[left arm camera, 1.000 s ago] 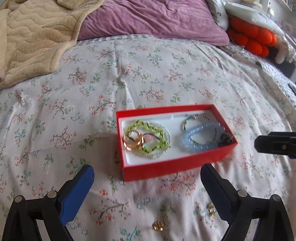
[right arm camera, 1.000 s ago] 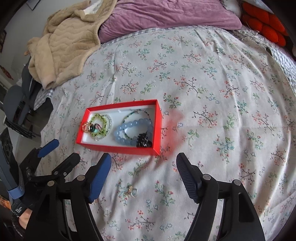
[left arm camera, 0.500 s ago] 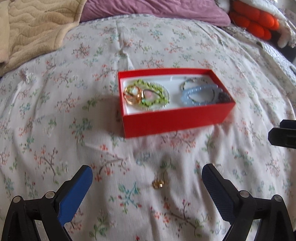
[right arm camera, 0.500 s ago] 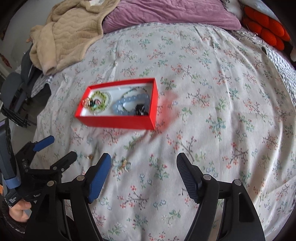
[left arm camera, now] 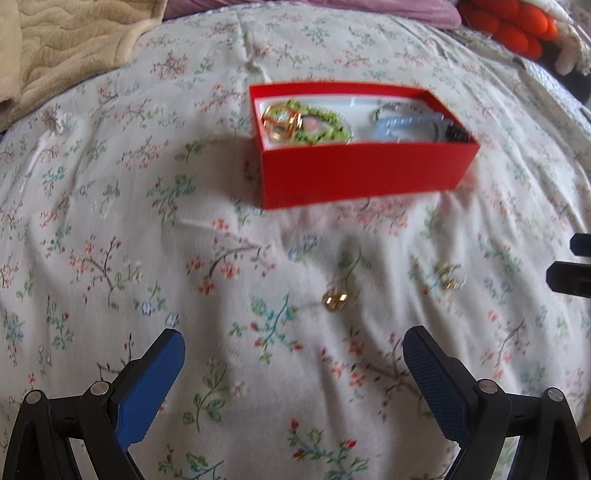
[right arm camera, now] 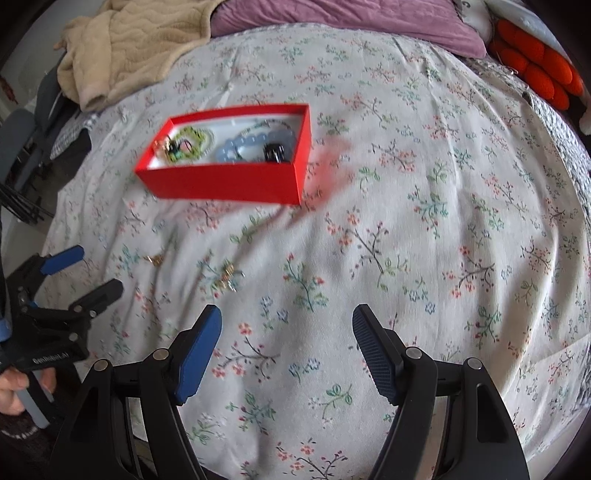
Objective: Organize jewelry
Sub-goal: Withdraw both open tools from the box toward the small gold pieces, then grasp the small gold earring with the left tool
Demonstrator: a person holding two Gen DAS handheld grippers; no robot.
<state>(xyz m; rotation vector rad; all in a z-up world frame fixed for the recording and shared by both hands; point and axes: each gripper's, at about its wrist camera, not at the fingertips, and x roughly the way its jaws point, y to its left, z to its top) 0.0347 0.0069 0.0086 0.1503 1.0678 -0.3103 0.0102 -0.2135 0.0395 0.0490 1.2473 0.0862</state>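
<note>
A red box (left arm camera: 365,173) (right arm camera: 225,182) sits on the floral bedspread and holds a green beaded bracelet (left arm camera: 325,120), gold rings (left arm camera: 280,122), a blue bead bracelet (left arm camera: 402,129) and a dark piece (left arm camera: 458,133). A small gold piece (left arm camera: 335,301) (right arm camera: 154,259) lies loose in front of the box. A second gold and silver piece (left arm camera: 448,277) (right arm camera: 227,278) lies to its right. My left gripper (left arm camera: 293,362) (right arm camera: 83,267) is open and empty, just short of the first gold piece. My right gripper (right arm camera: 287,332) is open and empty, to the right of the second piece.
A beige blanket (right arm camera: 140,40) and a purple pillow (right arm camera: 332,18) lie at the head of the bed. An orange plush thing (right arm camera: 535,66) sits at the far right. The bed's left edge (right arm camera: 51,221) drops off near the left gripper.
Both grippers have pulled back toward the near side of the bed, so the box looks farther off. The two loose gold pieces have come into full view. Both grippers stay open.
</note>
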